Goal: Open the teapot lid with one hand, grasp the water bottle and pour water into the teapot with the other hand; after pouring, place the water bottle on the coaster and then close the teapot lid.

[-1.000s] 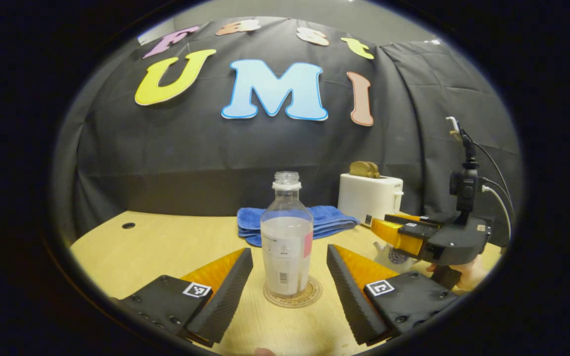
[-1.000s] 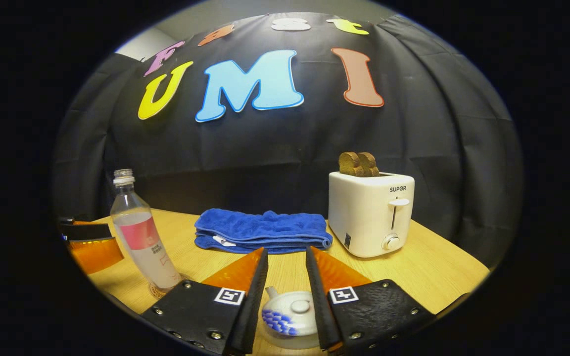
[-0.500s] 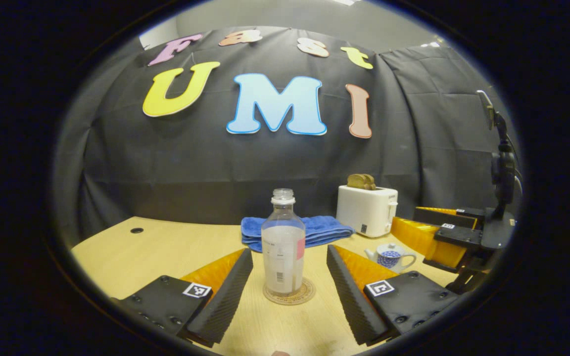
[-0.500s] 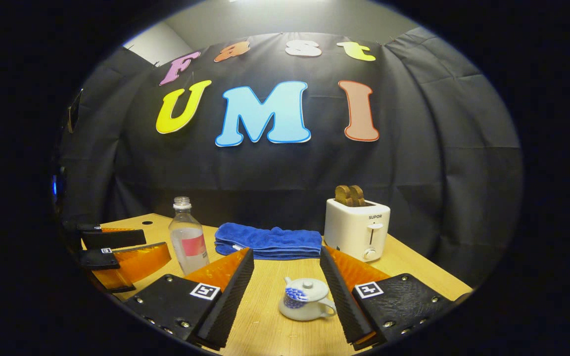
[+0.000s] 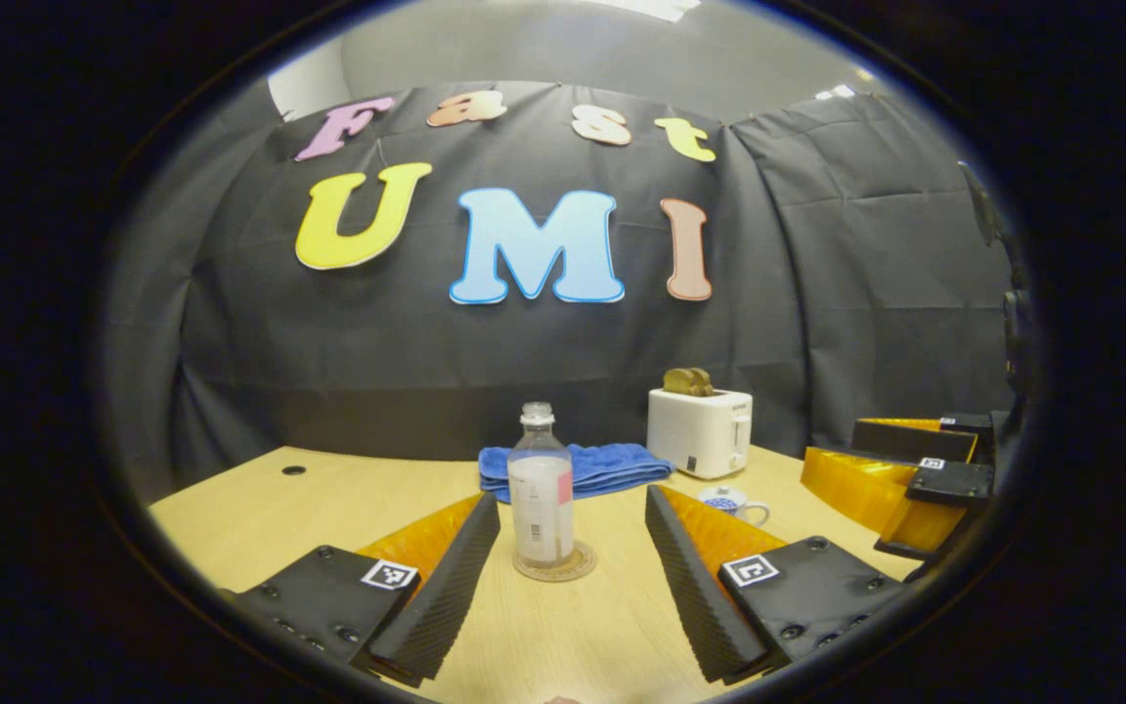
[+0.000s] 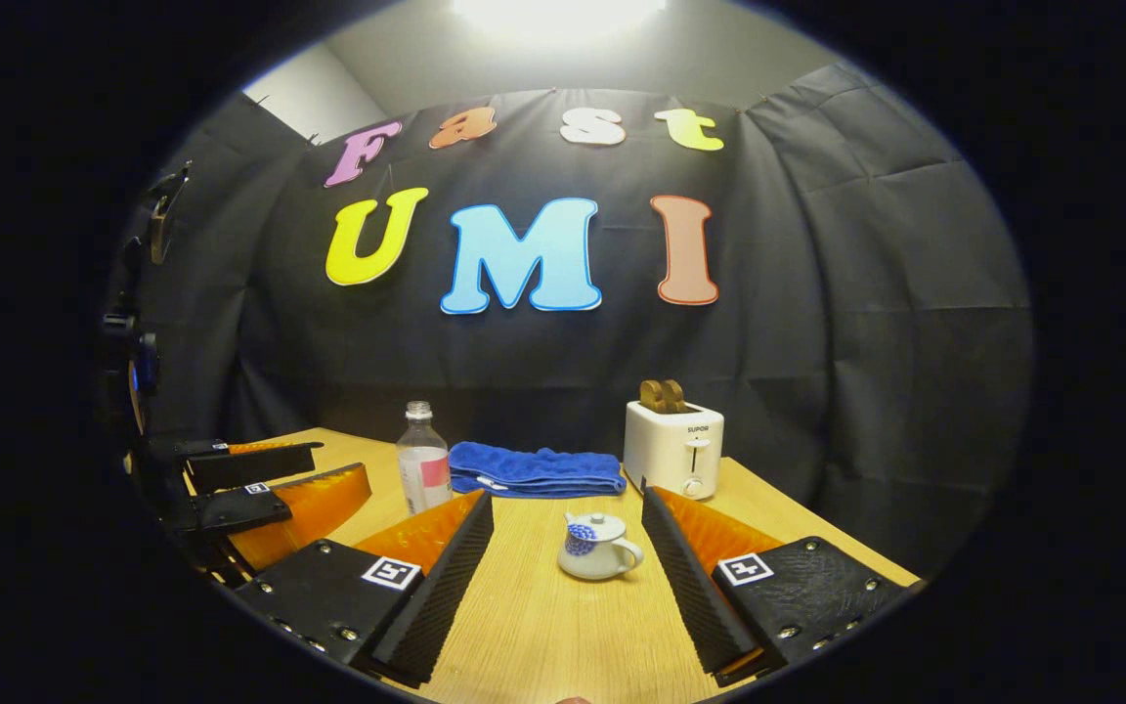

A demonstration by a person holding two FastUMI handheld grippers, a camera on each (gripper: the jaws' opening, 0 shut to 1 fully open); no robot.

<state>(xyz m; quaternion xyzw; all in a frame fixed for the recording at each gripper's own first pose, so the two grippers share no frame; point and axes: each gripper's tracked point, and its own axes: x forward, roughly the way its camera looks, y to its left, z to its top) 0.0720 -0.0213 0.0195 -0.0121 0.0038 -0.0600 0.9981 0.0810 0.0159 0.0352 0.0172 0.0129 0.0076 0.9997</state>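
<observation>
Two hand-held grippers, left point(image 5: 571, 562) and right point(image 6: 568, 567), both spread open, empty; water bottle point(image 5: 541, 489) upright on coaster point(image 5: 553, 566); teapot point(image 6: 598, 547) lidded.

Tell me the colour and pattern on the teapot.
The teapot is white with a blue patterned patch on its side, clearest in the right gripper view.

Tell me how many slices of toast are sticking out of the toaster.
2: both toast slices stand side by side in the top slots of the toaster, at the table's far right.
</observation>
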